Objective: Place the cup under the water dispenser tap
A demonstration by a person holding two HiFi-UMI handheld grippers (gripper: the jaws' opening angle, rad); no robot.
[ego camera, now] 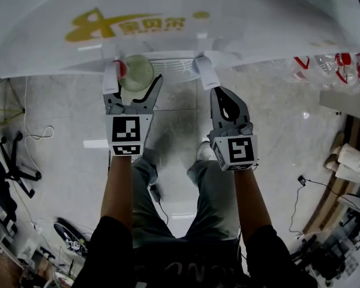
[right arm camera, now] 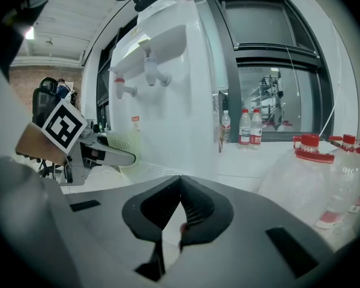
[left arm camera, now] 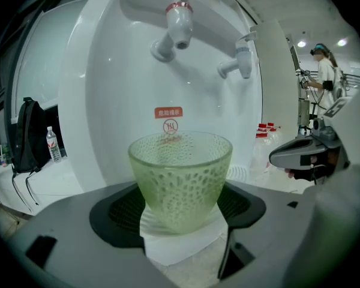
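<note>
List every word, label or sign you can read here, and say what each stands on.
Yellow logo with characters, on the dispenser top: too blurred to read.
Red label on the dispenser front, seen above the cup: characters too small to read.
Round red sign beneath it: a symbol, no words.
Bottle labels: too small.
Nothing can be quoted.

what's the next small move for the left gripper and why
Probably lower the left gripper slightly and set the cup on the drip tray: its jaws hold the cup, already lined up beneath the red-ringed tap; I cannot tell whether it rests yet.
</note>
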